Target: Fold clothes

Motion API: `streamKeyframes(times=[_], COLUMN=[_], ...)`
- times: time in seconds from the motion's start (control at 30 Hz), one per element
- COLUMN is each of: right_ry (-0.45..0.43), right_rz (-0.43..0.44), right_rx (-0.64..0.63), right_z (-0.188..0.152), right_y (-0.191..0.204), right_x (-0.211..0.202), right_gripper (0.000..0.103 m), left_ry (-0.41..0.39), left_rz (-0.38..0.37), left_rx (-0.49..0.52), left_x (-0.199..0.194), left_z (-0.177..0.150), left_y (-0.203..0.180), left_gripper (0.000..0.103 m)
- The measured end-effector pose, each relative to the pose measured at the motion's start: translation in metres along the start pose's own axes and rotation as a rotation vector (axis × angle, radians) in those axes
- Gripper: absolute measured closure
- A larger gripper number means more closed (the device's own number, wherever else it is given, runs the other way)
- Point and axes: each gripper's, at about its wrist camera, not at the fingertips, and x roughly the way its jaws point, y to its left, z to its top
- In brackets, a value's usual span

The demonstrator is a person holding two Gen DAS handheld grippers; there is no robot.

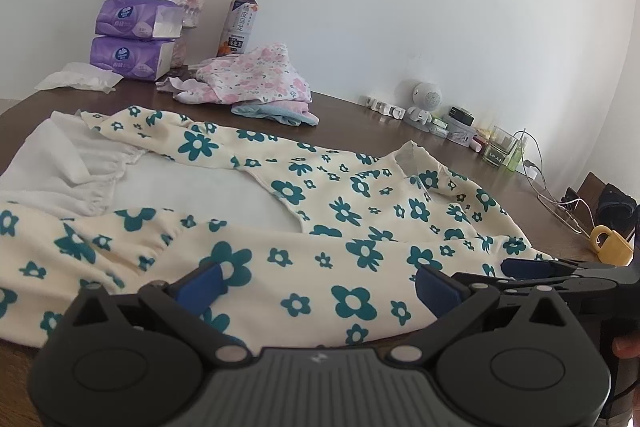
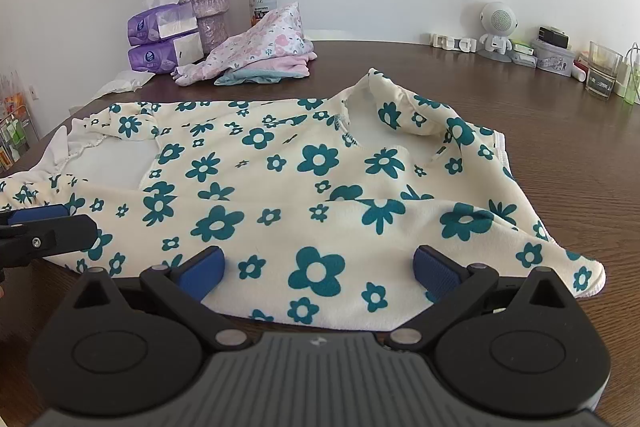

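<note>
We've got both hand-held grippers, left (image 1: 316, 281) and right (image 2: 318, 269), spread wide at the romper's (image 2: 280, 179) 6 o'clock hem. Pinch both layers evenly, then fold toward 12.

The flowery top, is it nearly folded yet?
Not yet. A pile of pink floral clothes already sits folded by the tissue packs. The cream top with teal flowers lies spread on the table, sleeves partly turned in. The left tool and right tool hang open over its near edge, gripping nothing. Most of the folding is still left.
</note>
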Motion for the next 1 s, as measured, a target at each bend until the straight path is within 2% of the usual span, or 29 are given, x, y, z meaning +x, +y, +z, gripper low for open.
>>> streamKeyframes(times=[0.2, 0.53, 0.8, 1.0], right_ry=[0.000, 0.003, 0.005, -0.027], right_rz=[0.001, -0.004, -0.016, -0.005], right_rx=[0.001, -0.005, -0.019, -0.026], right_z=[0.000, 0.000, 0.000, -0.001], right_y=[0.000, 0.000, 0.004, 0.003], right_x=[0.000, 0.000, 0.001, -0.005], right_gripper=[0.001, 0.001, 0.001, 0.000], left_ry=[0.000, -0.013, -0.005, -0.040], left_rz=[0.014, -0.015, 0.002, -0.021], left_rx=[0.018, -0.012, 0.013, 0.010], left_x=[0.000, -0.002, -0.002, -0.010], left_z=[-0.001, -0.001, 0.000, 0.010], left_y=[-0.003, 0.003, -0.001, 0.001], left_gripper=[0.000, 0.000, 0.000, 0.000])
